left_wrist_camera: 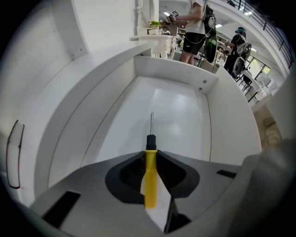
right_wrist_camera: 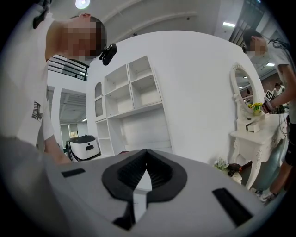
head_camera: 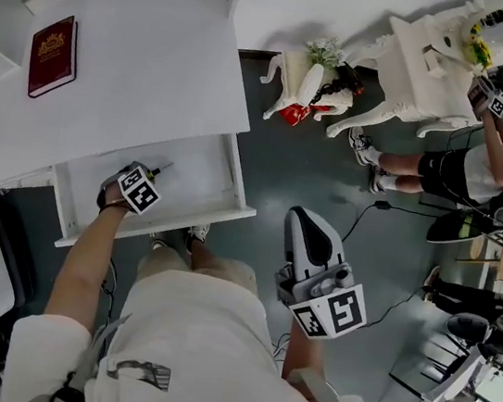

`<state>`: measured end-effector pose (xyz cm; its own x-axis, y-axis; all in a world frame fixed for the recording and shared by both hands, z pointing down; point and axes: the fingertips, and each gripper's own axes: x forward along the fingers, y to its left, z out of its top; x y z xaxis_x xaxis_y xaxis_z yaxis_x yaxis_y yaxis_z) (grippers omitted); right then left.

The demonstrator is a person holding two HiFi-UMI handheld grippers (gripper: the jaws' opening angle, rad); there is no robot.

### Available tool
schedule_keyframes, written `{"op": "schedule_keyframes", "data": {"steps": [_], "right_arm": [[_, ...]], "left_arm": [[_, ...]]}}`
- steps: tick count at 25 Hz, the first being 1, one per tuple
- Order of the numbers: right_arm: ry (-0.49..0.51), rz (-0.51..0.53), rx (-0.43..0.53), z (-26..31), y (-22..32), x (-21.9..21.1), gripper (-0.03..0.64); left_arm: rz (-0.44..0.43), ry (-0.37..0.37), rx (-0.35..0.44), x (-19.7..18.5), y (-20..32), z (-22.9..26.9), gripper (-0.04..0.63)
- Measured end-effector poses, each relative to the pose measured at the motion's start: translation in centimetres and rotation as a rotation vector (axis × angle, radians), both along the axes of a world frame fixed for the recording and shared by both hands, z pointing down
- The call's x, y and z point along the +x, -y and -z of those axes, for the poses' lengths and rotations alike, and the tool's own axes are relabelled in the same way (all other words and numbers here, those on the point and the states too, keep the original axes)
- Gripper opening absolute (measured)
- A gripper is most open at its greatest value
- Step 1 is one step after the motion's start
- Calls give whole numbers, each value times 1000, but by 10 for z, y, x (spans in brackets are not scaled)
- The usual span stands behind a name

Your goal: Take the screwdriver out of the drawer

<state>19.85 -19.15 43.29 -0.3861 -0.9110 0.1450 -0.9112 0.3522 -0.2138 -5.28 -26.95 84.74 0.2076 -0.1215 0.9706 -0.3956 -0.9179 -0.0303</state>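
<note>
Pointing steeply down into the open white drawer, the left gripper is seen clamped on the yellow handle of the screwdriver. Black collar and metal shaft are left projecting past the jaw tips, over the drawer bottom. Whether the tool is lifted clear cannot be told. The right gripper is held well apart from the drawer, jaws brought together, nothing between them. A red book is noted on the desk top.

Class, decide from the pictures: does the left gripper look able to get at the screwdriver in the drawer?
Probably yes: the drawer stands open, nothing blocks it, and the left gripper has its jaws closed on the screwdriver by its yellow handle.
</note>
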Motion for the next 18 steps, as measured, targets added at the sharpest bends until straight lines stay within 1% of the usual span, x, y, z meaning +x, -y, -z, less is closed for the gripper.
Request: {"op": "schedule_keyframes", "data": {"steps": [8, 14, 18], "right_arm": [[9, 19, 45, 16, -17, -18, 9], [14, 46, 83, 30, -34, -33, 9], [24, 83, 119, 43, -40, -53, 9]], "left_arm": [[34, -51, 81, -6, 2, 36, 83], [45, -107, 164, -12, -6, 76, 83], [76, -145, 226, -24, -12, 107, 83]]}}
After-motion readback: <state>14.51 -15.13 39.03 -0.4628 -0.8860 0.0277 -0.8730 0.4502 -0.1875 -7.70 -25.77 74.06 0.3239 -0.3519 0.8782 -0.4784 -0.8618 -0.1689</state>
